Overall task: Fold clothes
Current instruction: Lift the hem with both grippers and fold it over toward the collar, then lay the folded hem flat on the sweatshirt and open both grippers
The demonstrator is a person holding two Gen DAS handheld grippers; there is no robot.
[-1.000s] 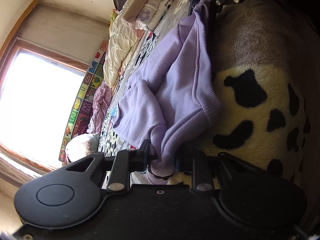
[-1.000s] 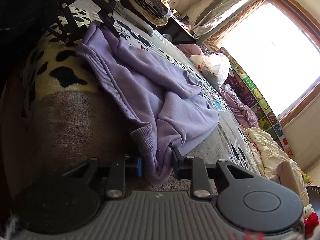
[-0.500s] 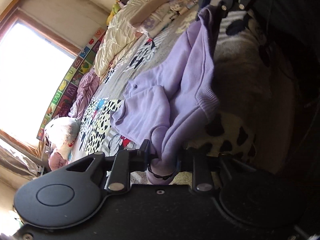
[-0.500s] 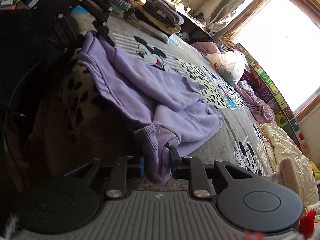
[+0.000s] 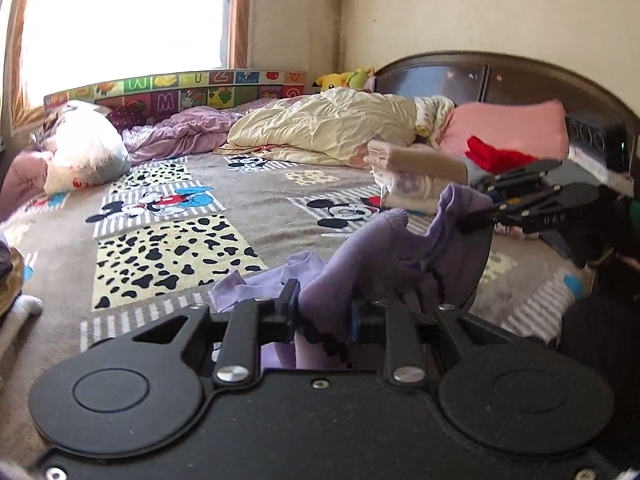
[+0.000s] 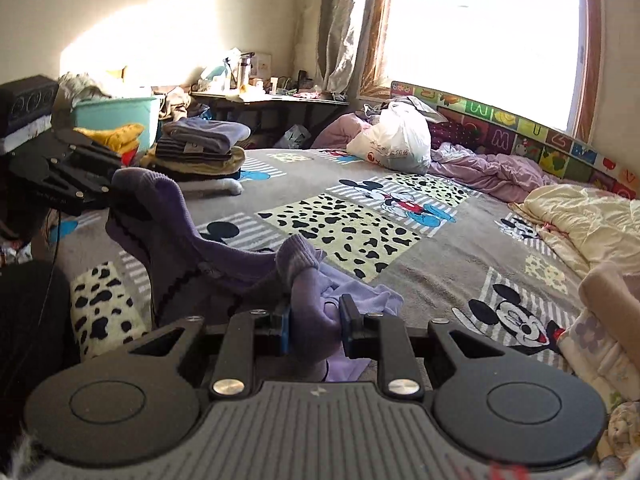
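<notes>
1. Left gripper (image 5: 324, 312) nearly closed, jaws pinching a bunched edge of the purple sweatshirt (image 5: 384, 256).
2. Right gripper (image 6: 314, 326) likewise clamped on another bunch of it.
3. Cloth spans between both jaws, lifted off the blanket (image 6: 436, 264); likely held up so it hangs straight for folding.
4. Rest trails below, ahead of jaws.

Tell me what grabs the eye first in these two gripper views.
The purple sweatshirt, bunched up and stretched between the left gripper and right gripper, both clamped on its fabric, fills the foreground. Behind it spreads the cartoon-mouse blanket over the bed, with a cream quilt by the headboard.
</notes>
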